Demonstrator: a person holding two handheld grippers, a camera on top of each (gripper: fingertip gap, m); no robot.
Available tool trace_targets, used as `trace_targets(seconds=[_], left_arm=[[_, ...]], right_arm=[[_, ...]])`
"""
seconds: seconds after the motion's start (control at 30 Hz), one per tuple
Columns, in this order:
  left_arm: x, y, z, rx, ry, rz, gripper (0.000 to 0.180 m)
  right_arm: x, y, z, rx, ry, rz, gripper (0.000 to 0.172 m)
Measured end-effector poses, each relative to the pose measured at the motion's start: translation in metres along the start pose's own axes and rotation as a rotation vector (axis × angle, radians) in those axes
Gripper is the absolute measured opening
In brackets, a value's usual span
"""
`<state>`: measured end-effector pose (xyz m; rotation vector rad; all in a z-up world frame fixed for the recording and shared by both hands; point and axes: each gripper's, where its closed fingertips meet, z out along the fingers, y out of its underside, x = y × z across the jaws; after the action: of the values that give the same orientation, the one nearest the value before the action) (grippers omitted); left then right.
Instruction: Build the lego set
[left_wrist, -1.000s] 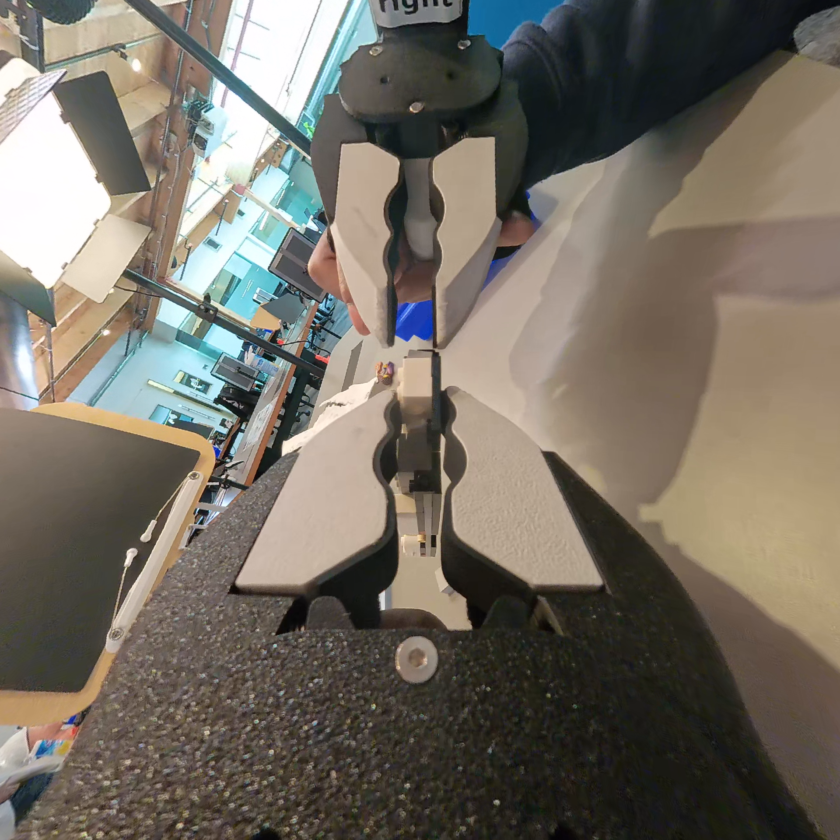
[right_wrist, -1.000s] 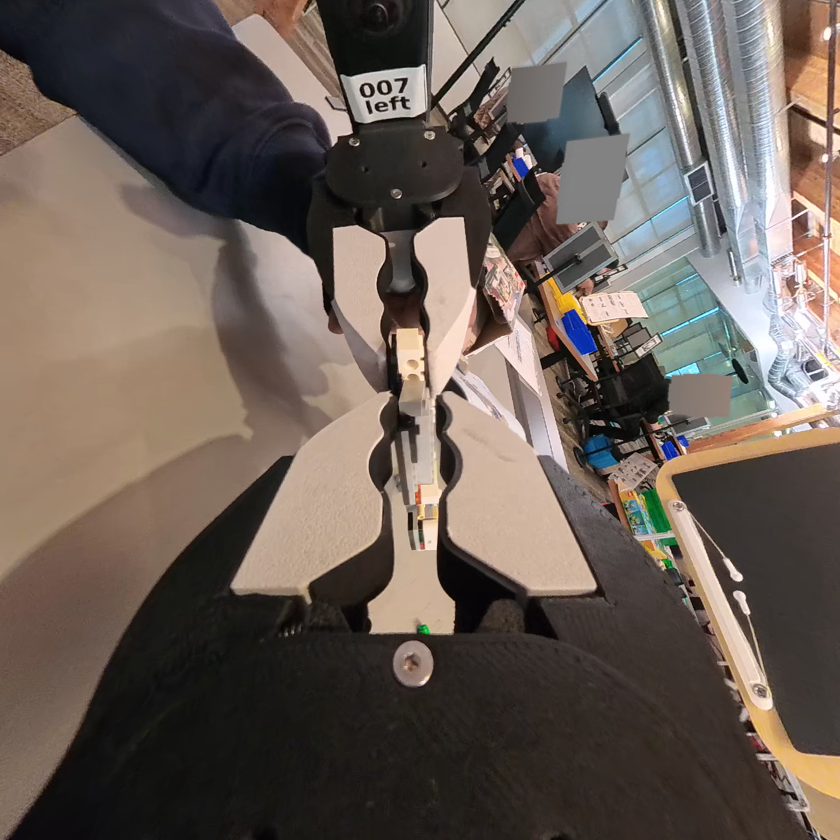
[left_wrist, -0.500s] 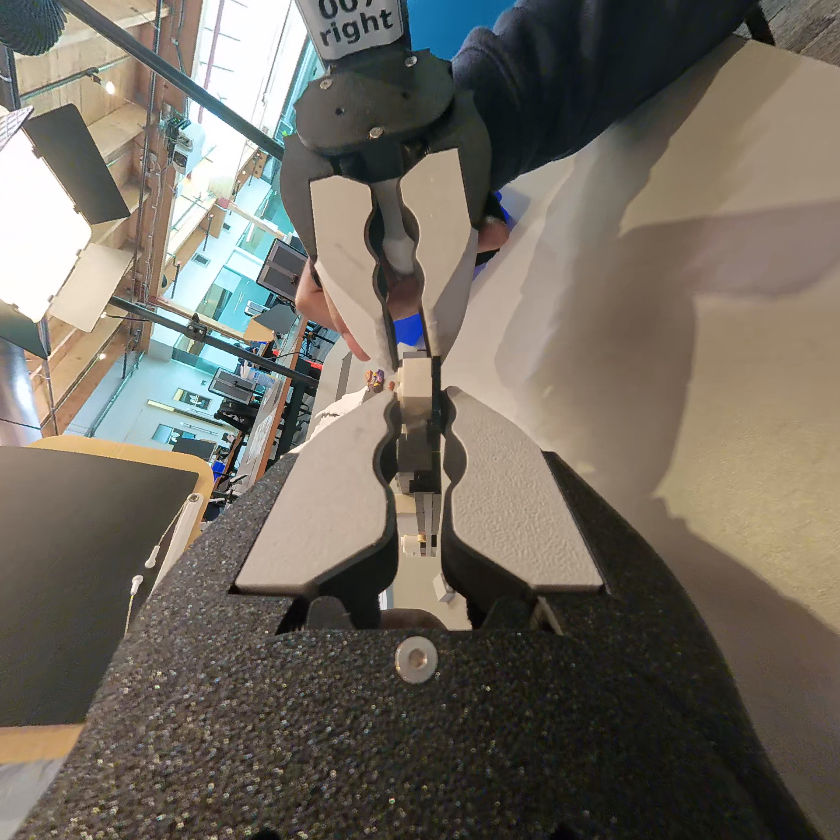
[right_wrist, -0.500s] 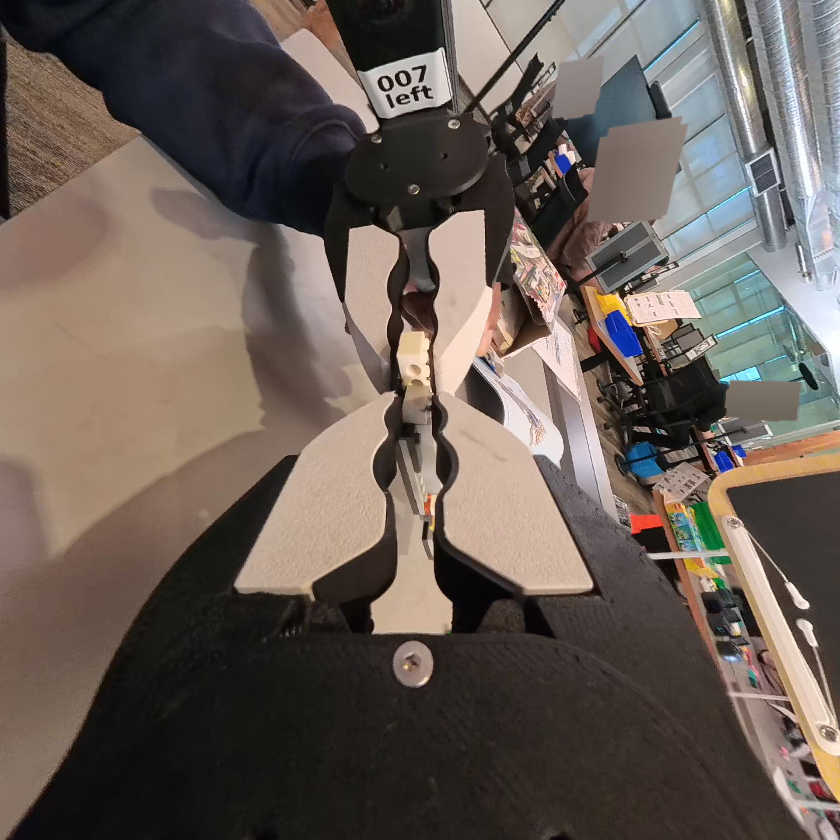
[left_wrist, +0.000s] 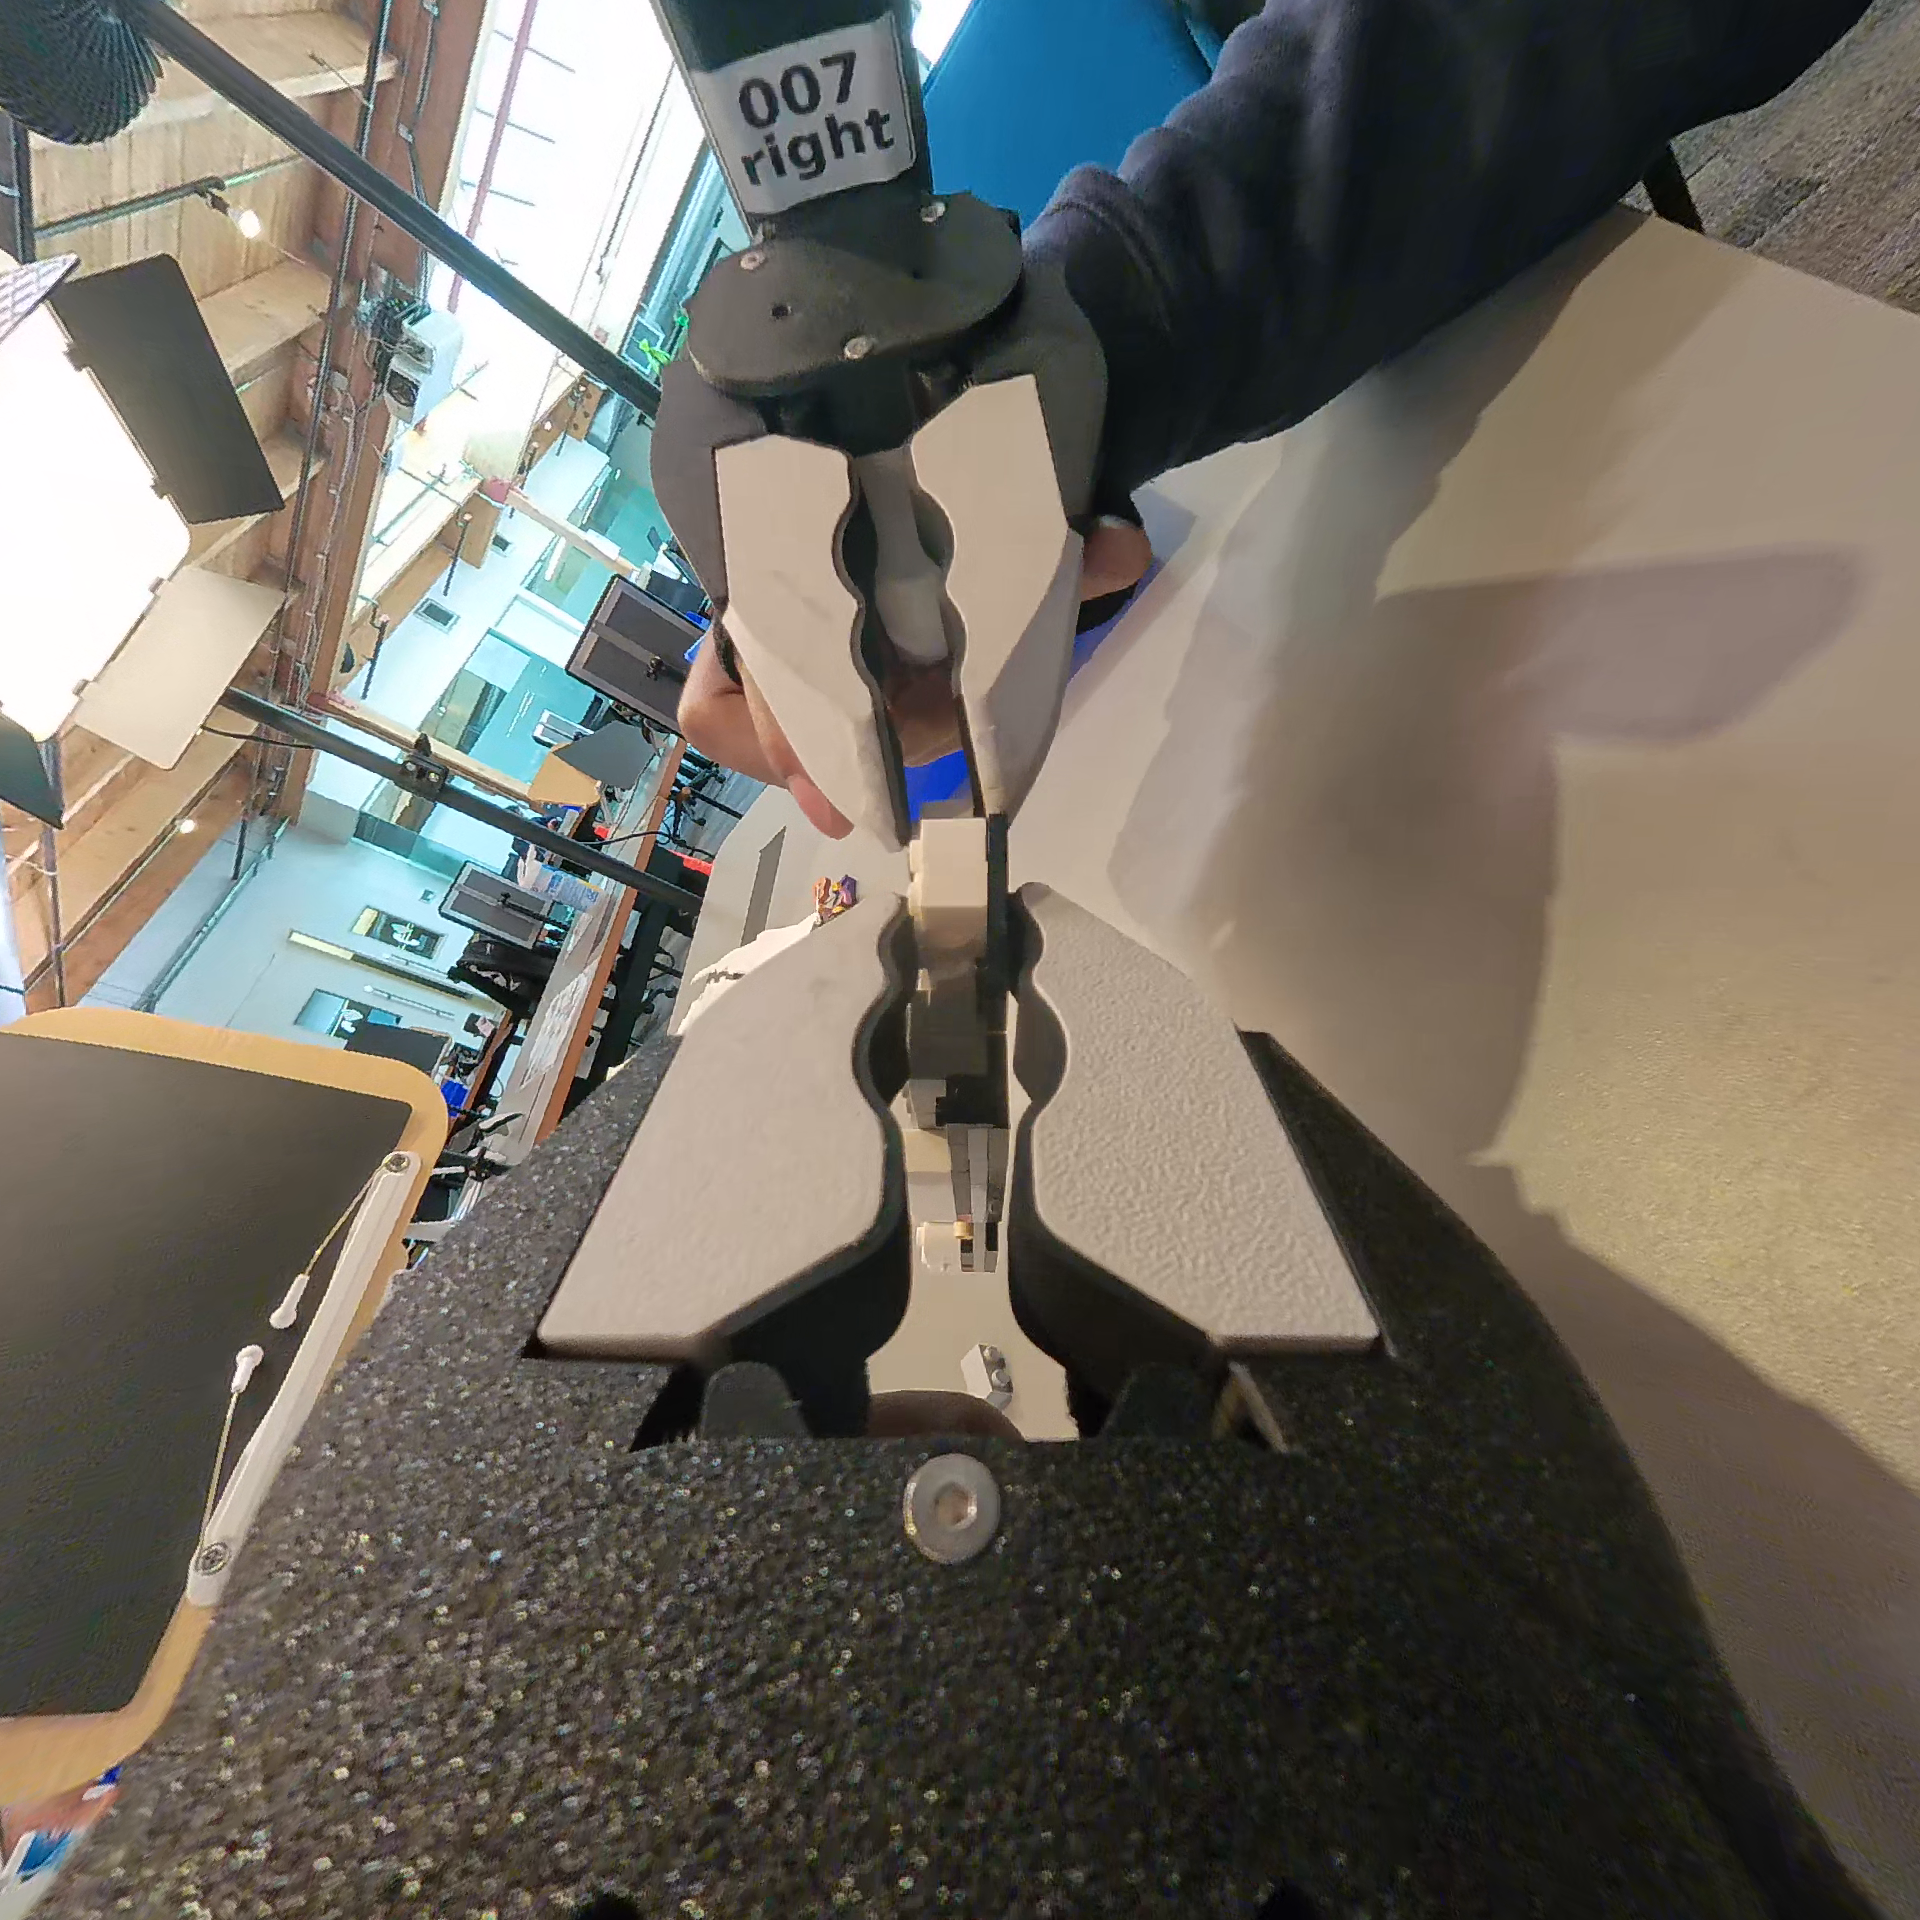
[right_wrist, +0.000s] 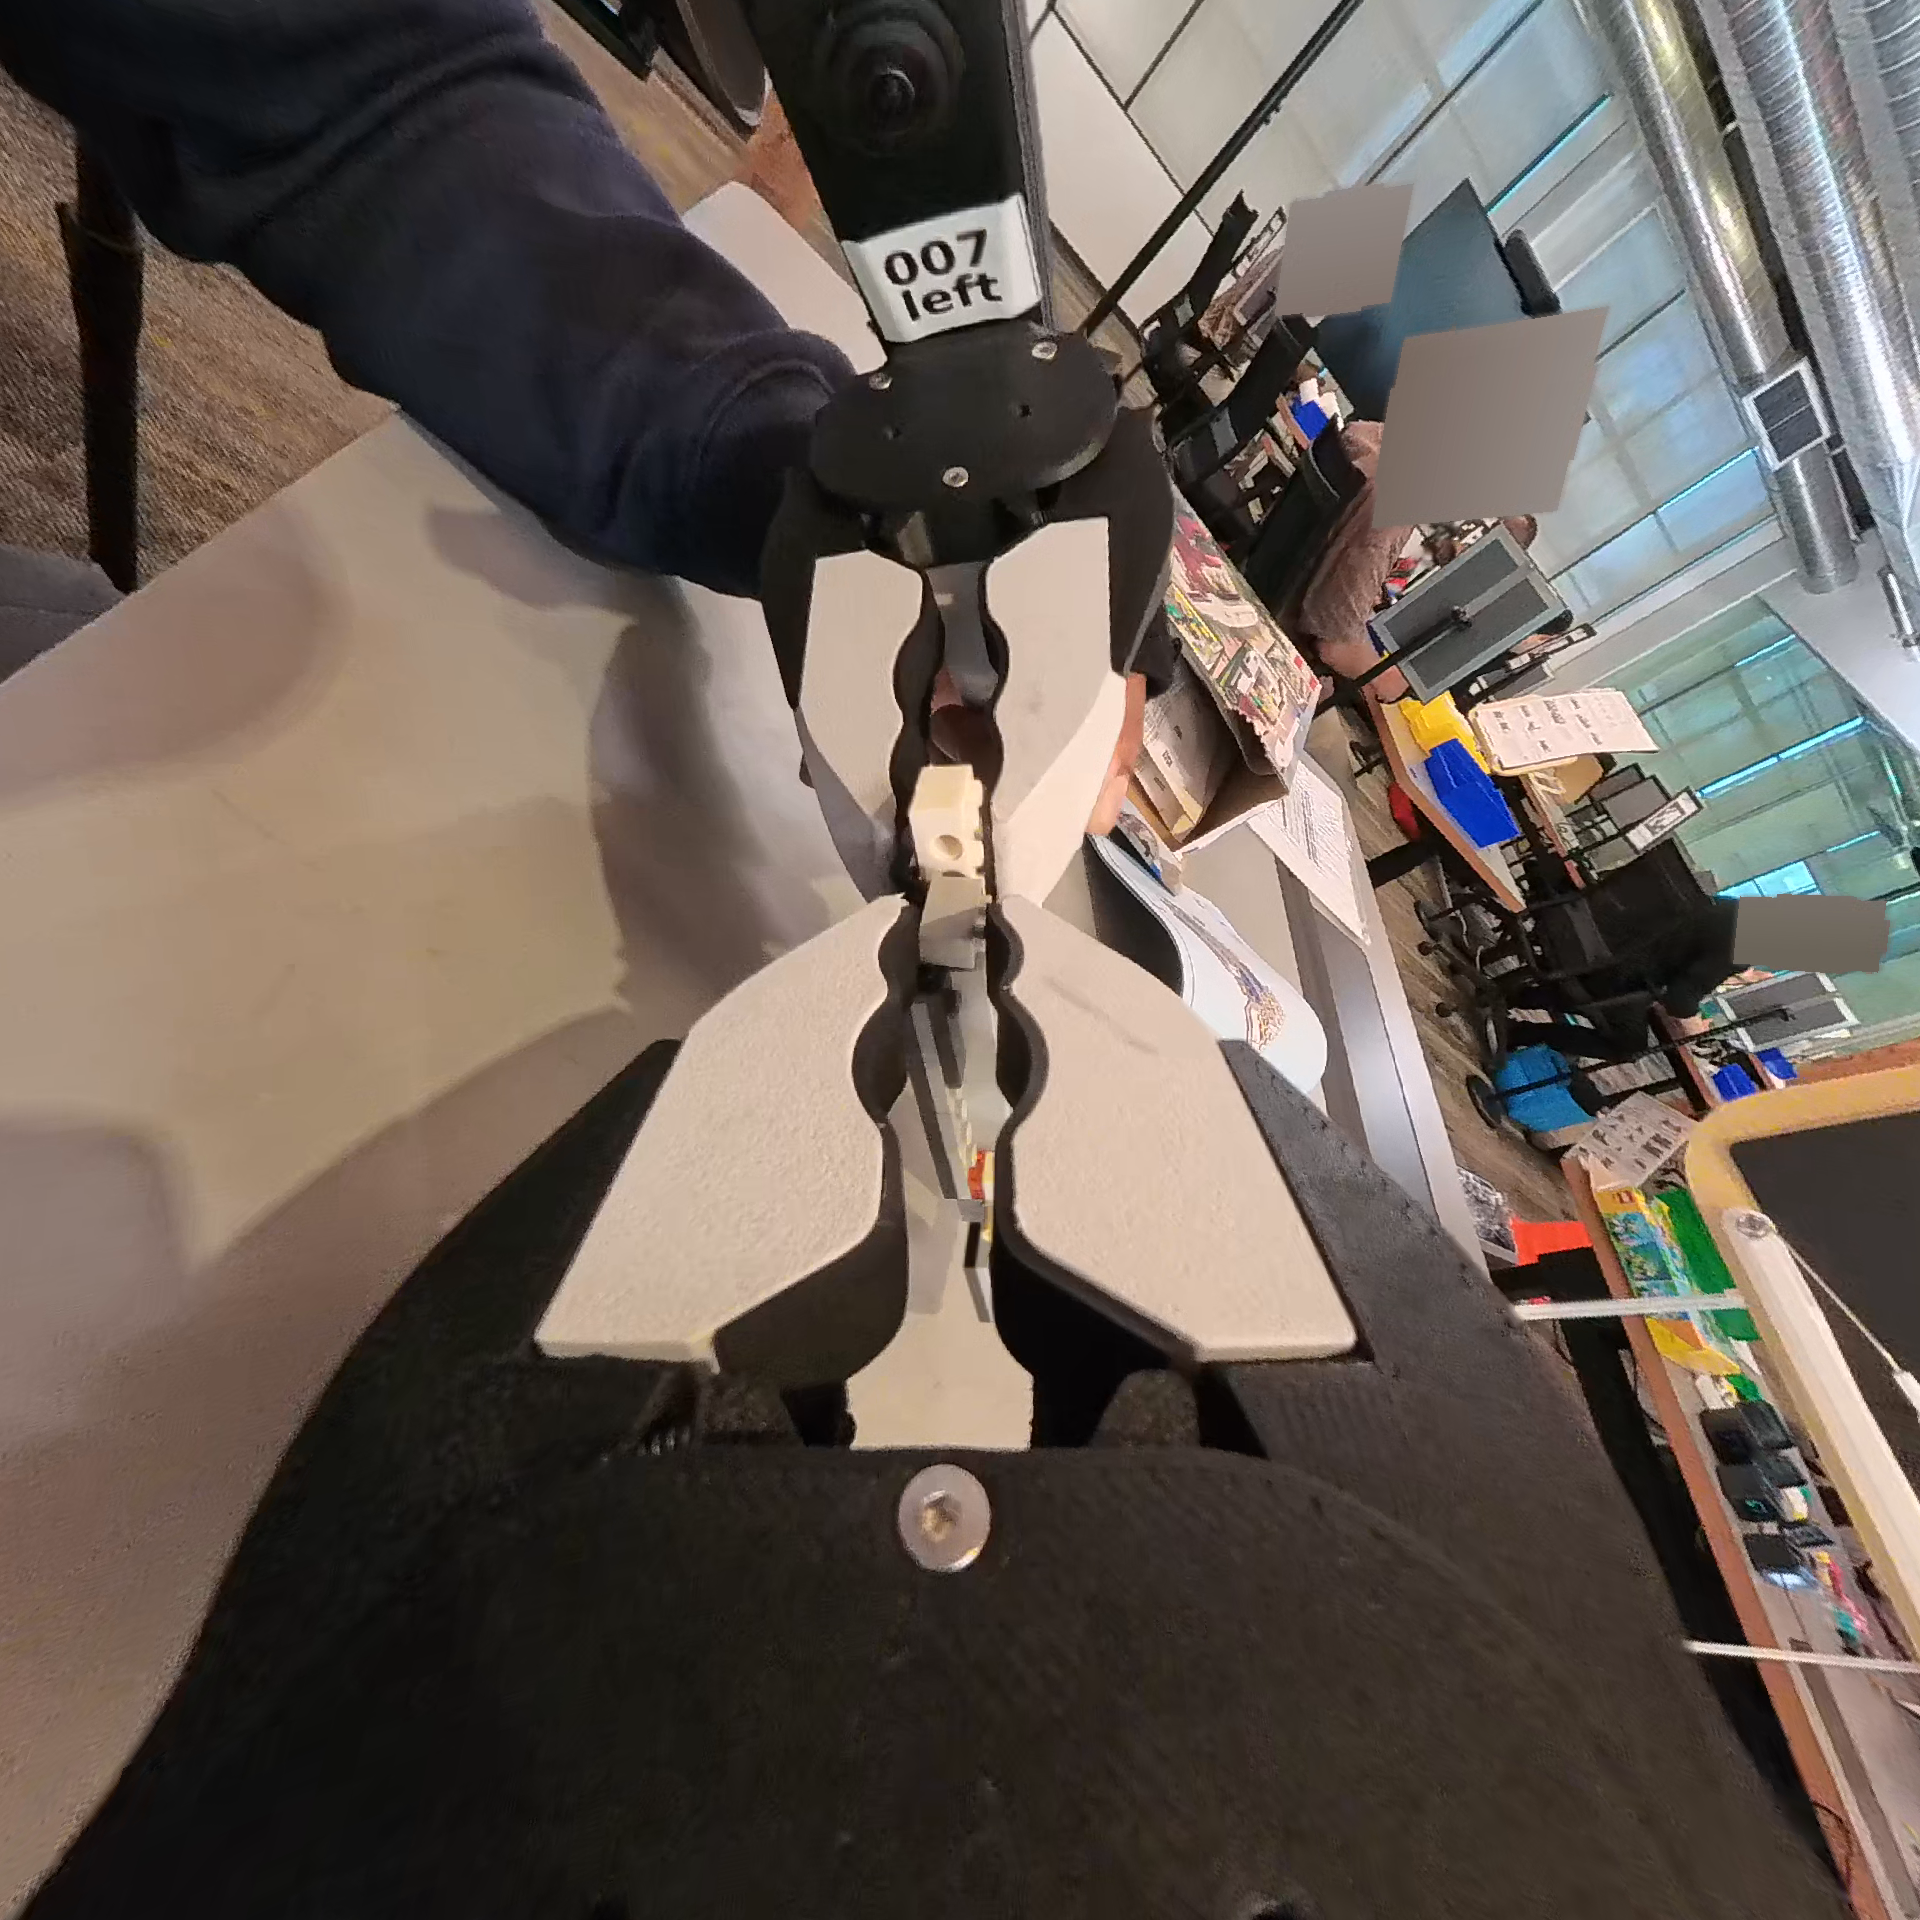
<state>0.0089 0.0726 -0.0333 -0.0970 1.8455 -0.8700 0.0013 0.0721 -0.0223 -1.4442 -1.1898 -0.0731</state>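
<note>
Over a pale table (left_wrist: 1558, 935) in a workshop, the left gripper (left_wrist: 951, 925) clamps a brick stack (left_wrist: 948, 997) while the right gripper (left_wrist: 940, 821) pinches its white end brick (left_wrist: 948, 862); any twist could snap the stack

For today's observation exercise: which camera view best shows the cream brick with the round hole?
The right wrist view: the cream brick faces the camera, hole visible, between the left tool's fingers. The left wrist view shows only its plain side, hole hidden.
</note>
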Motion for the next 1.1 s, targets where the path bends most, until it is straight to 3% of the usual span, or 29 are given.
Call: trace_targets(seconds=[0.63,1.1], left_arm=[[-0.0056,-0.0018,-0.0031,0.027,-0.009,-0.045,0.016],[-0.0047,-0.0003,-0.0019,0.023,-0.004,-0.053,0.016]], right_arm=[[0.0018,-0.006,0.0,0.01,0.025,-0.02,0.022],[0.0025,-0.0017,0.0063,-0.018,0.052,-0.034,0.019]])
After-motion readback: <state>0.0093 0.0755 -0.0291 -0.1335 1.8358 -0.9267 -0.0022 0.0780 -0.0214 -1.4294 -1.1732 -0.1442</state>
